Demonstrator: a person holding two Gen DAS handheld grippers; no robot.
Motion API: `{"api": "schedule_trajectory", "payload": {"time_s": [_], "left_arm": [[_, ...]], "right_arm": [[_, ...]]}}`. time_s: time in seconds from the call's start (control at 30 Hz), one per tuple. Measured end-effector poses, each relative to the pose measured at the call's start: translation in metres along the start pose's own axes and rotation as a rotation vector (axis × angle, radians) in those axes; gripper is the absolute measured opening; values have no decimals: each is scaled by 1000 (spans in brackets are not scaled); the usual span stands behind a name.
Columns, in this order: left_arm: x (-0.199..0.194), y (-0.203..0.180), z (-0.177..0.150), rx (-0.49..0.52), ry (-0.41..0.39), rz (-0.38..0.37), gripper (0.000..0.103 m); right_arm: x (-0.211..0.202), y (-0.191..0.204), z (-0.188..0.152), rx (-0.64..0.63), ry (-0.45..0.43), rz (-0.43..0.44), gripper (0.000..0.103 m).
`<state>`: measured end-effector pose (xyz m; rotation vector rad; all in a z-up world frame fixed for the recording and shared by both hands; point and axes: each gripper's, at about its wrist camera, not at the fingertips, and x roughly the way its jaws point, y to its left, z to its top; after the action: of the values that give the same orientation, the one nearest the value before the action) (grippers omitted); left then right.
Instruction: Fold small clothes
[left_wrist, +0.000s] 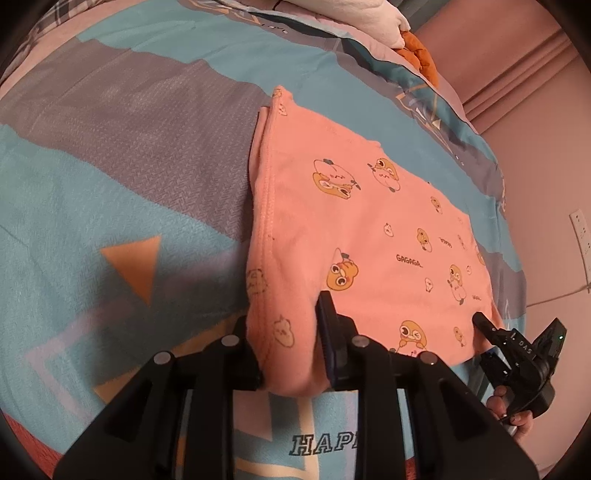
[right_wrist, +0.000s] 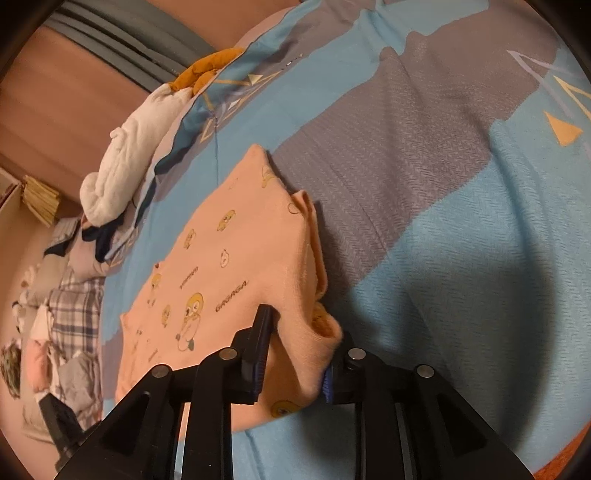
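A small pink garment (left_wrist: 354, 229) printed with cartoon ducks lies folded on the blue and grey bedspread (left_wrist: 110, 184). My left gripper (left_wrist: 291, 354) is shut on its near left corner, with pink cloth bunched between the fingers. My right gripper (right_wrist: 295, 354) is shut on the garment's (right_wrist: 236, 266) other near corner, cloth folded up between its fingers. The right gripper also shows at the lower right of the left wrist view (left_wrist: 517, 350), held by a hand. The left gripper shows at the lower left of the right wrist view (right_wrist: 59, 421).
A white cloth (right_wrist: 125, 162) and an orange cloth (right_wrist: 203, 68) lie at the bedspread's (right_wrist: 443, 184) far edge. More clothes (right_wrist: 66, 325) are heaped beyond the bed on the left. A pink wall (left_wrist: 535, 166) with an outlet stands to the right.
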<state>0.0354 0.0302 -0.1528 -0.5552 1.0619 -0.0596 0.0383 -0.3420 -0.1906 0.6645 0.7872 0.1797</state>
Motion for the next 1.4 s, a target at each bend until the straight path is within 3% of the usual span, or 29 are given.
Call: {"api": "schedule_trajectory", "payload": {"time_s": [0.37,0.47,0.63,0.83,0.93,1.13,1.3,1.4], "left_arm": [[-9,4,-5,-14,11,5,29],[-14,4,-6,-16,25,22,30],[-38,6,-3,-9,-18,41,28],[-63,20,3,-44,-88,58,33],[-71,29,4,-66,-116,72,33],[-79,48,6,-114,-135,100,33],[-80,59,4,-126,-126,122,33],[-79,62,3,-125,-118,124,33]], "right_arm": [[12,15,7,-10,-54,-12,28],[7,26,10,-40,-81,-36,21],[-14,76,14,-216,-168,-48,18],[-21,156,8,-457,-181,53,18],[-12,192,-10,-610,-143,95,17],[27,232,-59,-820,40,165,17],[67,229,-85,-850,182,117,17],[71,227,-89,-850,194,100,17]]}}
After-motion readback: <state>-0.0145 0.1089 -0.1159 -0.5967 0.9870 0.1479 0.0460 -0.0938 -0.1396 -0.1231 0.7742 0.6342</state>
